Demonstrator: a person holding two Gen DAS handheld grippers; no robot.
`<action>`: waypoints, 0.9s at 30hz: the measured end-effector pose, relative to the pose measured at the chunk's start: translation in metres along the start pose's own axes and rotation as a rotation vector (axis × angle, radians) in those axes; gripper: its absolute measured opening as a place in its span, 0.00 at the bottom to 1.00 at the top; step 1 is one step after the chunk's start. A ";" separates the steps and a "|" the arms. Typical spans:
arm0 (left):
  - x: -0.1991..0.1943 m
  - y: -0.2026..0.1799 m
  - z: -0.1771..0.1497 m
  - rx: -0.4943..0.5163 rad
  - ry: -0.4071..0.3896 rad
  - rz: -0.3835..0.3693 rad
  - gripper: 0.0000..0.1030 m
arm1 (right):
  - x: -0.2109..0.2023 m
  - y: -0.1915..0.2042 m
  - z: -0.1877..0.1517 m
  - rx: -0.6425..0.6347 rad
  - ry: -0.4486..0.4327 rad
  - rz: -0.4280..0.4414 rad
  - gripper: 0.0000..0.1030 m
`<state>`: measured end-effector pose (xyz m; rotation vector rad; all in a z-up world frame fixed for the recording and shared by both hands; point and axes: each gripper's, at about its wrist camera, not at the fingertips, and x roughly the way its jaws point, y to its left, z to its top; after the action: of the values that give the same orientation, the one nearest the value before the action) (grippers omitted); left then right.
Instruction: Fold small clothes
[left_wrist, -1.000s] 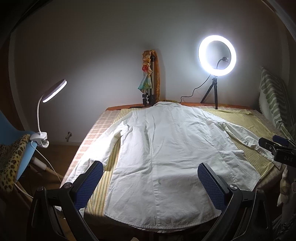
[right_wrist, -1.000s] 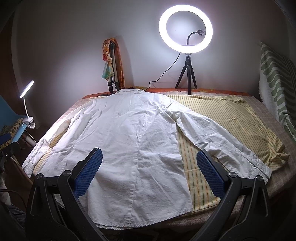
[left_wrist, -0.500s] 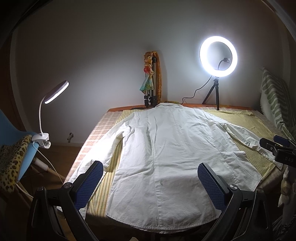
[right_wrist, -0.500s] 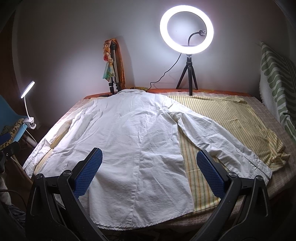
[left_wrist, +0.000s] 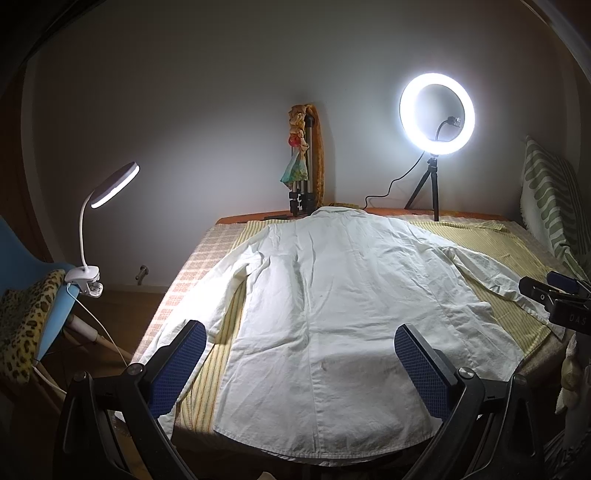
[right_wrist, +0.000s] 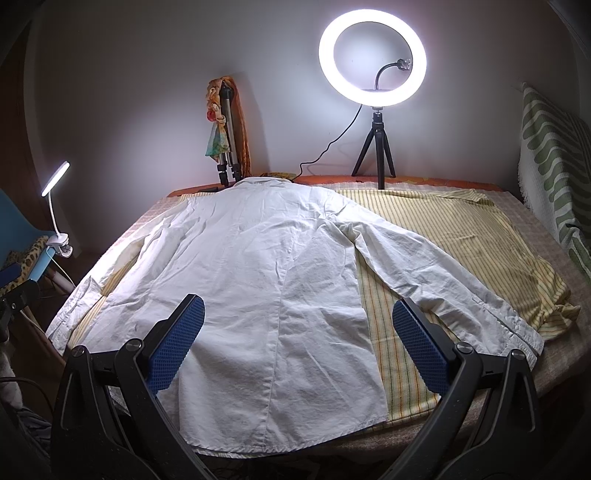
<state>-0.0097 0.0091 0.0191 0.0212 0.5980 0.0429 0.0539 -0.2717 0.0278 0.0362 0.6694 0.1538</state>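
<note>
A white long-sleeved shirt (left_wrist: 325, 302) lies flat and face down on the table, collar at the far end, hem at the near edge, both sleeves spread out. It also shows in the right wrist view (right_wrist: 258, 280). My left gripper (left_wrist: 301, 360) is open and empty, hovering above the hem on the shirt's left half. My right gripper (right_wrist: 297, 332) is open and empty above the hem on the shirt's right half, its right finger over the striped cloth. The right gripper also shows at the right edge of the left wrist view (left_wrist: 554, 295).
A yellow striped cloth (right_wrist: 461, 236) covers the table under the shirt. A lit ring light on a tripod (right_wrist: 373, 66) and a folded tripod with a doll (right_wrist: 225, 129) stand at the far edge. A clip lamp (left_wrist: 110, 184) sits on a blue chair (left_wrist: 48, 306) at left. A green patterned cloth (right_wrist: 550, 166) hangs at right.
Both grippers have pulled back and risen slightly, so the shirt sits a little lower and farther in both views. The shirt has not moved.
</note>
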 end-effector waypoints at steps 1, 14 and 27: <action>0.000 0.000 0.000 0.000 -0.001 0.000 1.00 | 0.000 0.000 0.000 0.000 0.001 0.001 1.00; 0.000 0.000 -0.001 0.001 -0.001 0.002 1.00 | 0.000 0.001 0.001 0.000 0.001 0.000 1.00; 0.001 0.001 -0.002 0.003 0.003 0.009 1.00 | 0.000 0.003 0.002 -0.002 -0.001 0.000 1.00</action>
<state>-0.0096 0.0102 0.0172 0.0262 0.6007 0.0505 0.0549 -0.2682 0.0291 0.0345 0.6687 0.1547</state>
